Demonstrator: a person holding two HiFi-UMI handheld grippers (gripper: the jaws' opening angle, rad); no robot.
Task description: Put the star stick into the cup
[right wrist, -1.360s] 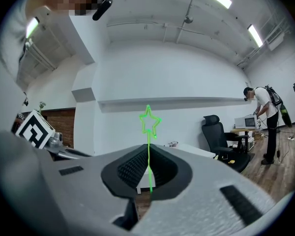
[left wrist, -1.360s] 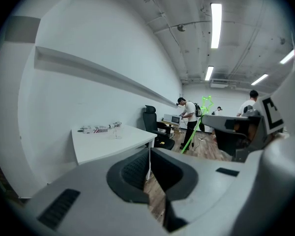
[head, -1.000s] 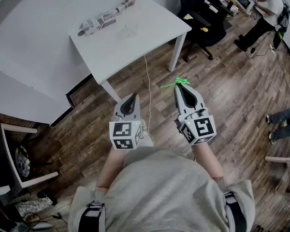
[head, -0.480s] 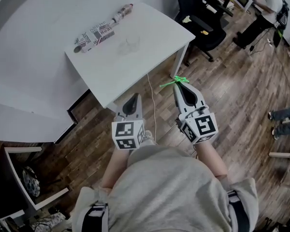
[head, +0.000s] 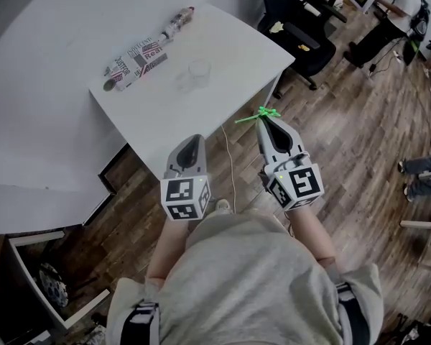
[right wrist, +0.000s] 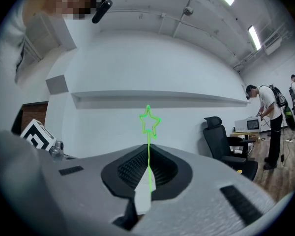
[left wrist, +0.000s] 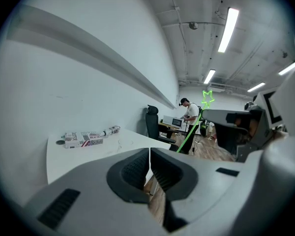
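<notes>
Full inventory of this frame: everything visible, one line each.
table: 1, white, ahead, against the wall
cup: 1, clear, on the table near its middle
printed pack: 1, black, white and red print, on the table's left part
bottle: 1, pale, on the table by the wall, next to the pack
cable: 1, white, from the table's edge to the floor
chair: 1, black, right of the table
bystander: 1, white top, far right
star stick: 1, green, in the right gripper, star end forward
left gripper: grey, shut, empty
right gripper: grey, shut on the star stick
</notes>
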